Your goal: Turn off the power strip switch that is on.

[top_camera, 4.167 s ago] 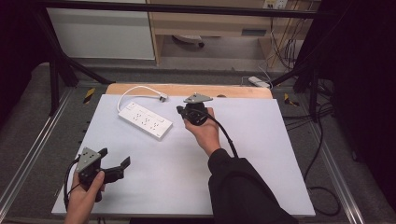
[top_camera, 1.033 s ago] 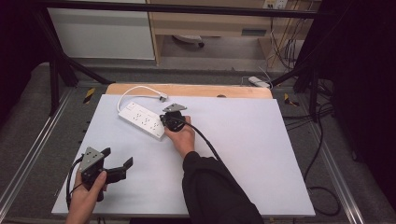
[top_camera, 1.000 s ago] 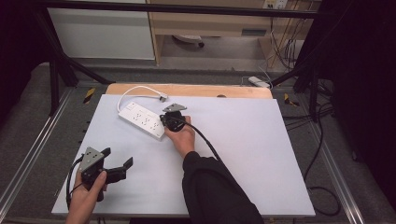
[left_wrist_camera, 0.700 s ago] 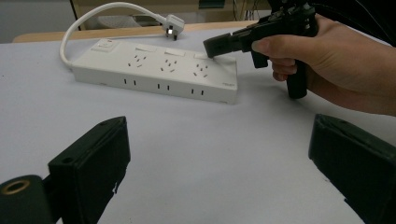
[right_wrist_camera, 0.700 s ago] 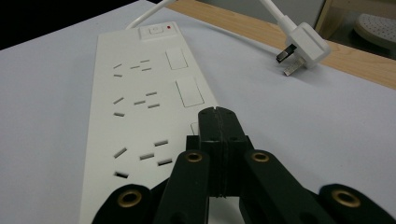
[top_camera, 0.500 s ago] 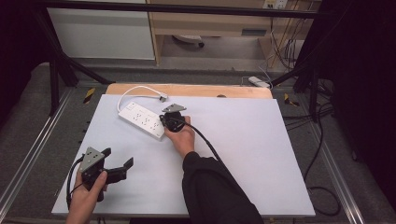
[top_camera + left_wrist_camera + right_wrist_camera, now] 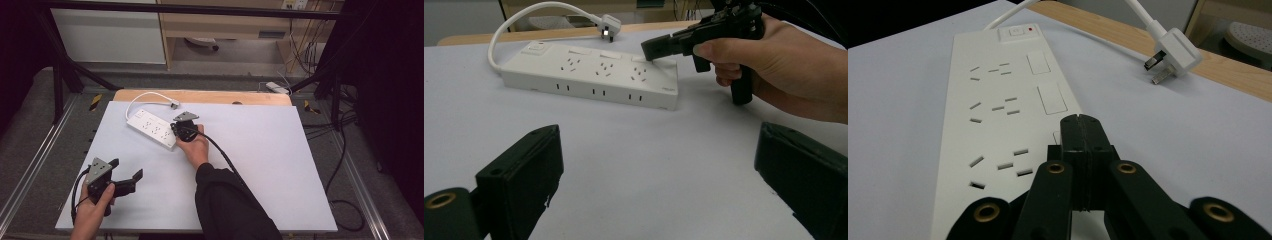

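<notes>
We see the right hand-held gripper (image 7: 1081,131), jaws pressed together, tip touching a switch on the power strip (image 7: 151,128) at the counter's (image 7: 280,150) far left. The left hand-held gripper (image 7: 125,175) rests near the front edge, jaws wide apart, holding nothing.

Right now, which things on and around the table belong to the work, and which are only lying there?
In the work:
power strip
its plug
right gripper, shut, tip at a switch

Only lying there:
left gripper, open, apart
second power strip on the floor
</notes>
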Motion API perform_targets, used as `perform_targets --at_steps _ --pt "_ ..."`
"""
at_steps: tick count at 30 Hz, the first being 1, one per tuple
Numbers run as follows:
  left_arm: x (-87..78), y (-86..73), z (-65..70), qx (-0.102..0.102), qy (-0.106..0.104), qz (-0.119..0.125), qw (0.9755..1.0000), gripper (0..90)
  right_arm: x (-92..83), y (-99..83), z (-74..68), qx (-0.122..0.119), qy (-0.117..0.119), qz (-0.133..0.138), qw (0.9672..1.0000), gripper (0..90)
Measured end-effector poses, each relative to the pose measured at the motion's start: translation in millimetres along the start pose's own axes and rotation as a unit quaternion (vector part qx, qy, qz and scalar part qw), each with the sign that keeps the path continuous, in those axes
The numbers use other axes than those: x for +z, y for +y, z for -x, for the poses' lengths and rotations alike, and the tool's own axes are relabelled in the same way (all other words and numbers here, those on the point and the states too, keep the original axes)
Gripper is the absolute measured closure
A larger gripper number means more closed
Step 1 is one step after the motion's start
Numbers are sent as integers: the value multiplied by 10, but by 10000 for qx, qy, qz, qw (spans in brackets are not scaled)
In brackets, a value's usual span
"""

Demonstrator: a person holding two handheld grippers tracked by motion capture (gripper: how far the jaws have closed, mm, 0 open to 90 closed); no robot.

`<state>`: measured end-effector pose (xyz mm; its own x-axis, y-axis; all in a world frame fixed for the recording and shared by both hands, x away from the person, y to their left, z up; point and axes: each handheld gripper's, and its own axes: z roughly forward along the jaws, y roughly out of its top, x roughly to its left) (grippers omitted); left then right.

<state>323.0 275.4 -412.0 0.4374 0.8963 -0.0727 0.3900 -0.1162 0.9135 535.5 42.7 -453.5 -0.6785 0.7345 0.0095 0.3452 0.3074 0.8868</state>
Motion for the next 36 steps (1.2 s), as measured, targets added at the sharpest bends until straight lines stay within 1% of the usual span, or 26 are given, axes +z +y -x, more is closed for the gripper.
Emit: perform_targets --at_steps 5,17,22,24,26,30,32,33,35,36 --pt "2 -1 4 -2 12 3 10000 54 4 6 -4 -2 -1 -25 10000 900" --pt "2 0 8 29 19 -3 10000 54 3 -4 -11 -17 -14 9 10000 900" --pt "-2 0 9 35 25 -9 10000 54 1 -5 -15 -70 -20 8 10000 900" --pt "0 -1 10 32 25 -4 10000 54 1 -5 -18 -136 -27 6 9999 900" --pt "-1 0 10 45 26 -5 10000 54 1 -6 -12 -89 -9 1 10000 900" --pt "0 0 10 45 23 -4 10000 54 -8 -19 2 -140 -20 -30 9999 900" --pt "2 1 11 55 26 -10 10000 54 -24 -29 27 -78 -17 -28 10000 900" --pt "4 2 13 62 23 -16 10000 54 -23 -19 30 -72 -4 -63 10000 900" --pt "4 3 18 70 24 -19 10000 54 -21 8 40 31 23 -146 9999 900" --pt "1 3 19 72 19 -9 10000 53 -24 14 44 45 13 -157 9999 900"
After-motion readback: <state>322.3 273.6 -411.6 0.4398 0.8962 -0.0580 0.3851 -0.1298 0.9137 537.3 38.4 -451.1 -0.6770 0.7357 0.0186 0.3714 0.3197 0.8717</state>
